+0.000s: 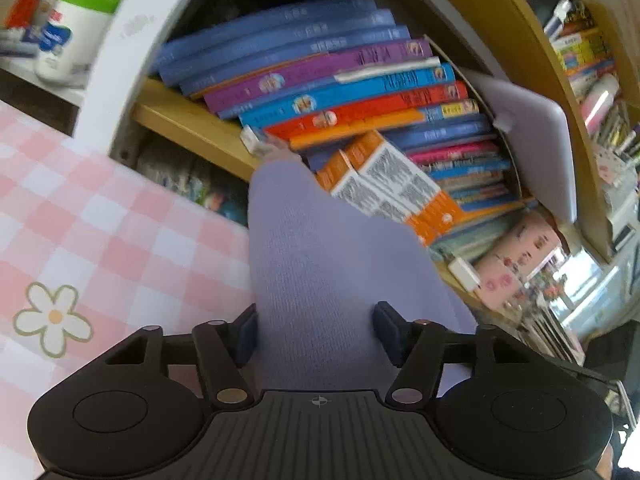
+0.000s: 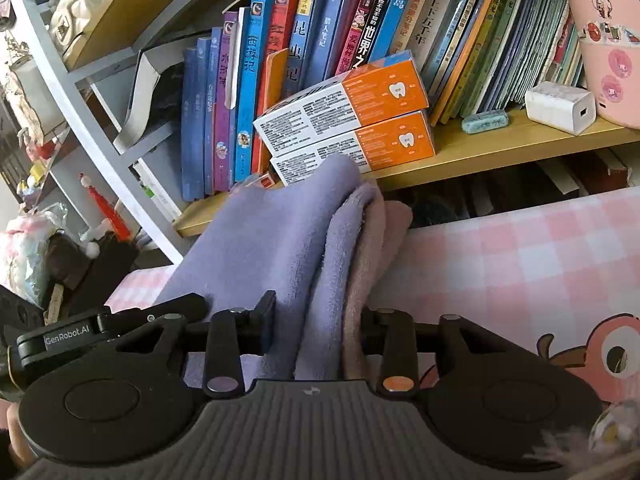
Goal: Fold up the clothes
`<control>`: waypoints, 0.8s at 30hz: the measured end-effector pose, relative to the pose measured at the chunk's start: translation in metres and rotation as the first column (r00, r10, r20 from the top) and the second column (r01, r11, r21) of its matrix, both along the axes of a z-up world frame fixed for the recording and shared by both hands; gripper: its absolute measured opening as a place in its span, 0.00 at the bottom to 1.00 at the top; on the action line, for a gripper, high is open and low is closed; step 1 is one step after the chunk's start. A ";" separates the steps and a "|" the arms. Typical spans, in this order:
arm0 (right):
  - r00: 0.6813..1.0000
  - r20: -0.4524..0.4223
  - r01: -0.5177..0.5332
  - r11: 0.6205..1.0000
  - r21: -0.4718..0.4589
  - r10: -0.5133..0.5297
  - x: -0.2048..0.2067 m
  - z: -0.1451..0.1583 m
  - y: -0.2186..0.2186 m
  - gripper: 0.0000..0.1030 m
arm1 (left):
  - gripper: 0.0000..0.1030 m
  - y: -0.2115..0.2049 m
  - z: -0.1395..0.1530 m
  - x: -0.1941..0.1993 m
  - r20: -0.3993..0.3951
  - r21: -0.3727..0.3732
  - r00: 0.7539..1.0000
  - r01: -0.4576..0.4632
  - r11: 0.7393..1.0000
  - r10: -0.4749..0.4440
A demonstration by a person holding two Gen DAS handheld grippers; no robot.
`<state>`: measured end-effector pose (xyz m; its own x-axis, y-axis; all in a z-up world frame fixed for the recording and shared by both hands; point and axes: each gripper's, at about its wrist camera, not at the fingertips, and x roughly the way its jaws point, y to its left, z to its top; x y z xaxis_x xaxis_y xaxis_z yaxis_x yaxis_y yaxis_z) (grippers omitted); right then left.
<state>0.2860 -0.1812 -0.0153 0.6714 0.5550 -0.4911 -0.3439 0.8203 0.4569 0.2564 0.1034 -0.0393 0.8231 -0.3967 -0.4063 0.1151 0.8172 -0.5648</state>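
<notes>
your left gripper (image 1: 316, 332) jaws clamped on fuzzy lilac garment (image 1: 320, 264); right gripper (image 2: 316, 320) jaws gripping bunched lilac-pink folds over pink checked table (image 2: 520, 264).

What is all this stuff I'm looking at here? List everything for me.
lilac cloth: one, lilac with a pinkish layer, between both grippers' fingers
tablecloth: one, pink-white check, on the table
toothpaste boxes: two, orange-white, stacked on the wooden shelf
books: many, mostly blue and purple, along that shelf
charger: one, white, shelf right
left gripper: black, around the cloth
right gripper: black, around the cloth
</notes>
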 end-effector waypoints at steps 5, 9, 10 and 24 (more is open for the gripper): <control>0.990 0.139 0.055 0.991 -0.118 -0.038 -0.032 0.018 -0.003 0.62 | 0.75 0.008 0.019 -0.035 0.109 0.060 0.990 -0.093 0.994 0.086; 0.949 0.305 0.137 0.975 -0.177 -0.078 -0.086 0.035 -0.015 0.70 | 0.77 0.000 0.035 -0.076 0.190 0.174 0.977 -0.130 0.976 0.096; 0.944 0.320 0.143 0.973 -0.179 -0.080 -0.097 0.037 -0.016 0.72 | 0.77 -0.005 0.039 -0.088 0.211 0.202 0.973 -0.136 0.970 0.092; 0.921 0.362 0.236 0.944 -0.229 -0.143 -0.225 0.016 -0.021 0.76 | 0.85 -0.058 0.045 -0.210 0.333 0.358 0.934 -0.249 0.900 0.126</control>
<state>0.0609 -0.2022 0.0007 0.9014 0.2826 -0.3280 -0.2641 0.9592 0.1008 0.0464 0.0451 0.0060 0.9715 -0.0831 -0.2222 0.0474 0.9858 -0.1614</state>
